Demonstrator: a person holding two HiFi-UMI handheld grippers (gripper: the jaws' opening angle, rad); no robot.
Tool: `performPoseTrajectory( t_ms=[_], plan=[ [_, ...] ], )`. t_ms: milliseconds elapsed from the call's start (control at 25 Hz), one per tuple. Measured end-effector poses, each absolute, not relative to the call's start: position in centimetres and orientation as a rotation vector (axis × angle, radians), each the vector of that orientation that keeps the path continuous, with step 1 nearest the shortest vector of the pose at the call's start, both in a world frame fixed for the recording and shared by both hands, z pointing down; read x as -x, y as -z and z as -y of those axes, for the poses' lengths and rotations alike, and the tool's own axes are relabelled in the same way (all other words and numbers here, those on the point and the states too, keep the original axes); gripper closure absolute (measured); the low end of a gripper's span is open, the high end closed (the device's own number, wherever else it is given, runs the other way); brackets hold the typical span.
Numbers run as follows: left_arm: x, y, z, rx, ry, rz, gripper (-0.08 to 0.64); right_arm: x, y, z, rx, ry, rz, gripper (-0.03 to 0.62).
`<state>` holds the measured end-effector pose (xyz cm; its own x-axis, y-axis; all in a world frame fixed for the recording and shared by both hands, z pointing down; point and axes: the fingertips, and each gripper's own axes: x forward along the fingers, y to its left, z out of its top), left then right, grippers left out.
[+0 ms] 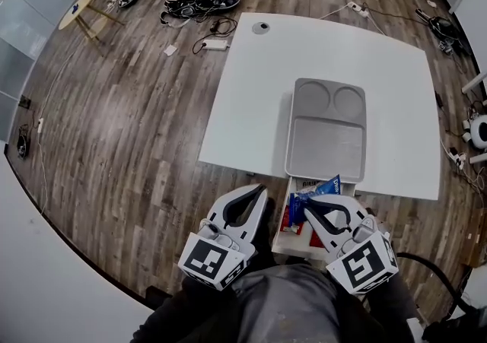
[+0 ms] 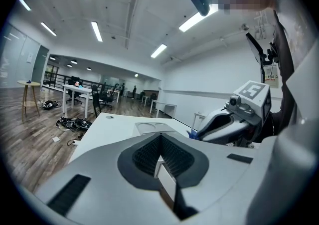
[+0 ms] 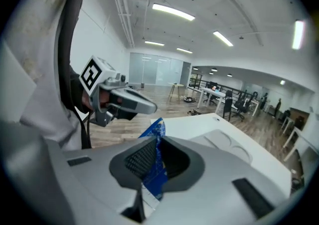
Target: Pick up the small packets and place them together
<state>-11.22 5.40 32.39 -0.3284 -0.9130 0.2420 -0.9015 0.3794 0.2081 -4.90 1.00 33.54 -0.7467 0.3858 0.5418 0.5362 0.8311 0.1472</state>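
1. The right gripper (image 3: pixel 153 145) is pinching a blue packet (image 3: pixel 156 174) between its nearly closed jaws, holding it just off the near edge of the white table (image 1: pixel 251 90).
2. The packet is poking out past the jaw tips, just on the near side of the grey tray (image 1: pixel 327 144) that is sitting on the table.
3. The left gripper (image 2: pixel 159 141) is hovering to the left of the right one, its jaws pressing together with nothing between them.
4. Red packets (image 1: pixel 286 219) are lying in a white box (image 1: pixel 289 246) beneath the blue packet.
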Motion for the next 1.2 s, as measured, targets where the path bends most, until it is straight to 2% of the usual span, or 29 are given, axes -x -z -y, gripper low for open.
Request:
performPoseTrajectory(
  t_ms=[160, 360, 720, 760, 960, 1200],
  plan=[
    [11.4, -32.6, -5.5, -1.591, 0.059, 2.327, 0.572, 7.4, -31.6, 3.8, 0.503, 0.331, 2.573, 0.557],
    [12.1, -33.2, -6.1, -1.564, 0.067, 2.326, 0.572, 10.7, -34.1, 8.6, 0.38, 0.331, 2.488, 0.557],
    [14.2, -34.8, -7.6, -1.48, 0.074, 2.321, 0.572, 14.2, -39.3, 10.2, 0.323, 0.27, 2.378, 0.538],
    [14.3, -34.9, -7.7, -1.472, 0.076, 2.32, 0.572, 14.5, -39.4, 10.4, 0.314, 0.262, 2.38, 0.571],
    [14.7, -35.4, -8.1, -1.445, 0.077, 2.321, 0.572, 15.1, -39.5, 10.6, 0.315, 0.255, 2.402, 0.571],
    [14.3, -34.6, -7.6, -1.462, 0.068, 2.335, 0.572, 14.2, -37.0, 9.9, 0.334, 0.263, 2.474, 0.532]
  ],
)
